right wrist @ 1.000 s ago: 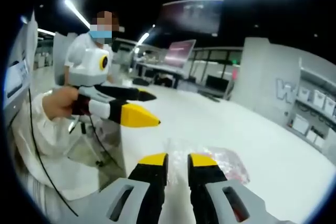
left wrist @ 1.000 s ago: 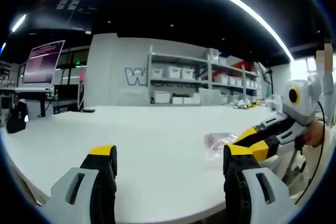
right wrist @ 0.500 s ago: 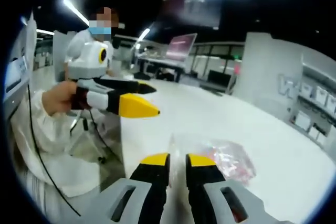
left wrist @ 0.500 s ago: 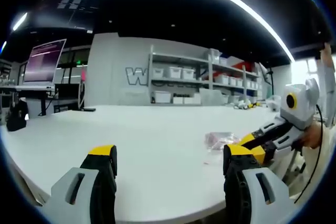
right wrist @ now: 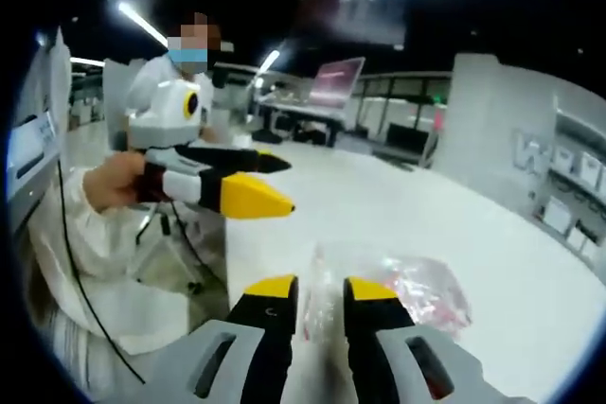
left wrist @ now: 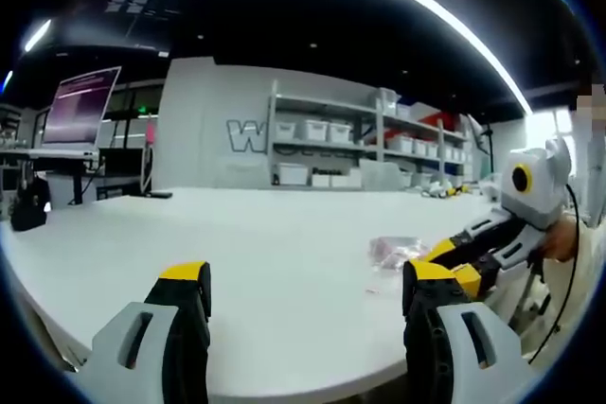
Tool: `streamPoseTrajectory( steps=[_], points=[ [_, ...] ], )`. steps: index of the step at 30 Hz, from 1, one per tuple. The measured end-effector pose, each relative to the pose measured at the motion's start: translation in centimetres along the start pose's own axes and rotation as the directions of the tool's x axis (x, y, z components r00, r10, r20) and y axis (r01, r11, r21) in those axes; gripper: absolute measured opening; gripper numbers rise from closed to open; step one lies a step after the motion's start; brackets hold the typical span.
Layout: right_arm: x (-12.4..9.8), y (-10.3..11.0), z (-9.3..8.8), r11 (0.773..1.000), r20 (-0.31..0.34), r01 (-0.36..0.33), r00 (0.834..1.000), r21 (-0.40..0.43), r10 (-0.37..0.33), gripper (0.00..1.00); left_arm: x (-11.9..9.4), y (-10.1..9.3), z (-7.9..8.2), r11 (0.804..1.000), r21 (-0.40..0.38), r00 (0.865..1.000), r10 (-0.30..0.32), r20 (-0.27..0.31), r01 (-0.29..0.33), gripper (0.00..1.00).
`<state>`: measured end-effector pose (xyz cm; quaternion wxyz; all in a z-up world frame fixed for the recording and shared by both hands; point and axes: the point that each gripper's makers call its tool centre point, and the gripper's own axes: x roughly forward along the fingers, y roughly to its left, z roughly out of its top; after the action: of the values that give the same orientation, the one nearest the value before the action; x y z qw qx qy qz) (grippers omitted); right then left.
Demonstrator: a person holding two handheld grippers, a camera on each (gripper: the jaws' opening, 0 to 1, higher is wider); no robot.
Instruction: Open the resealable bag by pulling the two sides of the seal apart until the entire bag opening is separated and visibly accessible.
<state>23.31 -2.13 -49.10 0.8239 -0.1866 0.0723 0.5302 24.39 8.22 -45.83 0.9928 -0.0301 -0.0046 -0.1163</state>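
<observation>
We are holding the left gripper [left wrist: 301, 283] low over the white table [left wrist: 237, 243], its two yellow-tipped jaws standing wide apart with nothing between them. In the left gripper view the resealable bag [left wrist: 396, 251] is lying flat on the table ahead and to the right, clear plastic with something pinkish-red inside, and the right gripper [left wrist: 453, 254] is coming in from the right with its yellow tips at the bag's near edge. In the right gripper view we are looking along the right gripper [right wrist: 314, 292], whose jaws are standing close together with a narrow gap; a clear edge of the bag [right wrist: 407, 286] is rising in that gap, though we cannot tell whether the jaws are actually pinching it. The left gripper [right wrist: 248, 184] is reaching in from the left there, held in a hand [right wrist: 112, 182], its jaws well spread. Shelves with white bins [left wrist: 360, 144] are standing against the far wall.
</observation>
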Motion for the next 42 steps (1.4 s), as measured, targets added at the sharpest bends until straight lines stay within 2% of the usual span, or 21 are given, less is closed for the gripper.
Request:
streamPoseTrajectory(
  steps=[4, 9, 15, 20, 27, 32, 35, 38, 42],
  points=[
    [0.1, -0.1, 0.0, 1.0, -0.003, 0.01, 1.0, -0.016, -0.01, 0.1, 0.0, 0.0, -0.1, 1.0, 0.0, 1.0, 0.0, -0.002, 0.0, 0.83],
    [0.2, 0.1, -0.2, 1.0, -0.002, -0.002, 1.0, 0.014, 0.002, 0.0, 0.0, 0.0, -0.1, 1.0, -0.001, 1.0, 0.0, -0.002, 0.0, 0.83],
    [0.1, -0.3, -0.3, 0.998, 0.007, -0.003, 1.0, 0.066, 0.002, 0.0, 0.0, 0.1, 0.1, 1.0, -0.002, 1.0, -0.001, 0.002, 0.001, 0.83],
    [0.1, -0.5, -0.5, 0.997, 0.01, 0.009, 1.0, 0.078, -0.01, 0.0, 0.1, -0.3, 0.0, 1.0, -0.008, 1.0, -0.018, -0.004, 0.018, 0.81],
    [-0.1, -0.6, -0.3, 0.996, 0.027, 0.011, 1.0, 0.093, -0.013, 0.0, 0.4, -1.0, -0.2, 0.998, -0.047, 0.999, -0.041, -0.013, 0.04, 0.8],
    [-0.4, -1.2, 0.3, 0.988, 0.075, 0.007, 0.997, 0.157, -0.019, 0.0, 0.4, -1.8, -0.3, 0.991, -0.115, 0.997, -0.073, -0.014, 0.071, 0.78],
    [-0.6, -1.5, 0.6, 0.98, 0.1, -0.002, 0.995, 0.2, -0.018, 0.0, 0.5, -2.4, -0.5, 0.984, -0.15, 0.995, -0.099, -0.018, 0.096, 0.72],
    [-0.6, -1.6, 0.8, 0.977, 0.114, -0.003, 0.993, 0.214, -0.022, 0.0, 0.7, -3.6, -0.7, 0.965, -0.217, 0.987, -0.159, -0.033, 0.148, 0.59],
    [-0.7, -1.8, 1.0, 0.974, 0.135, -0.006, 0.99, 0.227, -0.025, 0.0, 1.0, -4.7, -0.7, 0.947, -0.263, 0.98, -0.198, -0.028, 0.183, 0.52]
  ],
)
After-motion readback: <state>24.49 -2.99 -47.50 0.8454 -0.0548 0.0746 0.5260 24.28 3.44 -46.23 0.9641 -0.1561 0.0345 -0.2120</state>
